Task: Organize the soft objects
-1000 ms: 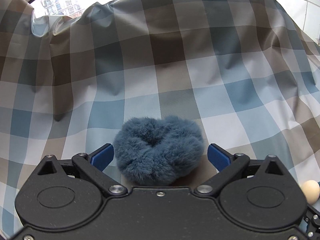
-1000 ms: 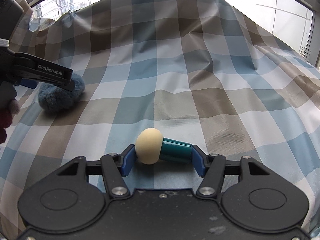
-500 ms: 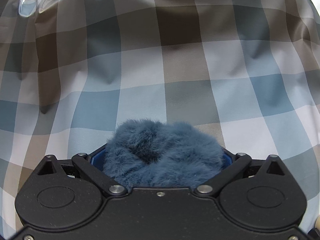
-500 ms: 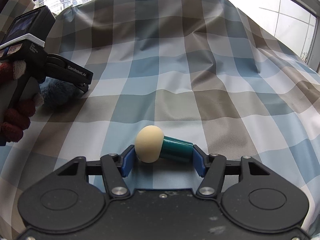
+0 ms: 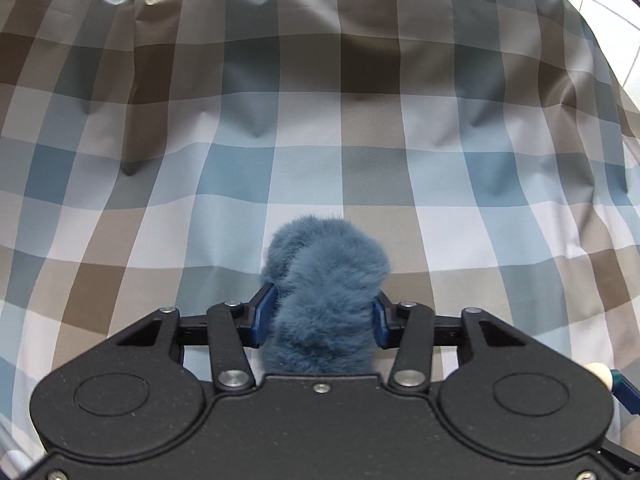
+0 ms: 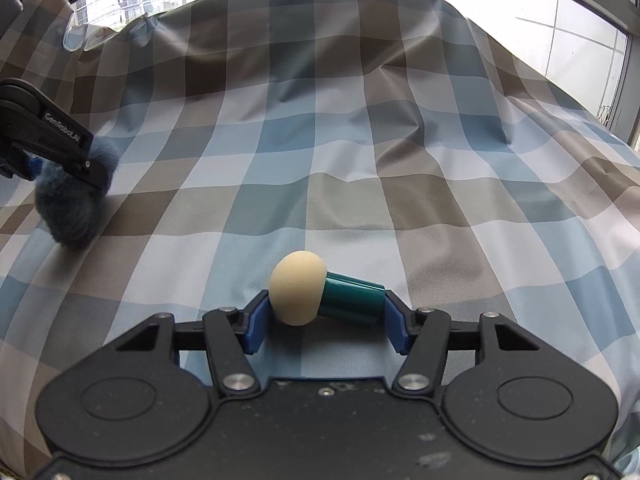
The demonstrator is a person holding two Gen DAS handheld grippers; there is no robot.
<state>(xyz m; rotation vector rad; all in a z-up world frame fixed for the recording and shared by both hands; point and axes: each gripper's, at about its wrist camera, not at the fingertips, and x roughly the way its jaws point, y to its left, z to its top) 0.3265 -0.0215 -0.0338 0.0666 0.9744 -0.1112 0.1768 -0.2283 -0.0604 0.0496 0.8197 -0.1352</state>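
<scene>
The fluffy blue scrunchie (image 5: 326, 292) sits squeezed between the blue pads (image 5: 264, 314) of the left gripper (image 5: 322, 318), its fur bulging out in front of and above the fingertips. The jaws are drawn in narrow and clamped on it. From the right wrist view the same scrunchie (image 6: 74, 216) hangs under the left gripper (image 6: 60, 164), with its lower edge at the cloth; whether it touches the cloth cannot be told.

The cream-headed sponge applicator (image 6: 326, 294), with a teal handle, lies sideways across the right gripper (image 6: 326, 322). The cream head meets the left pad and the teal end meets the right pad, and these jaws are closing on it at a middling width.

Counted: 1 scrunchie, 1 applicator, 2 grippers. Both soft things are over 1 checked cloth (image 6: 360, 160) in blue, brown and white, which is creased and drapes over the whole surface, with bright windows (image 6: 580, 20) behind it.
</scene>
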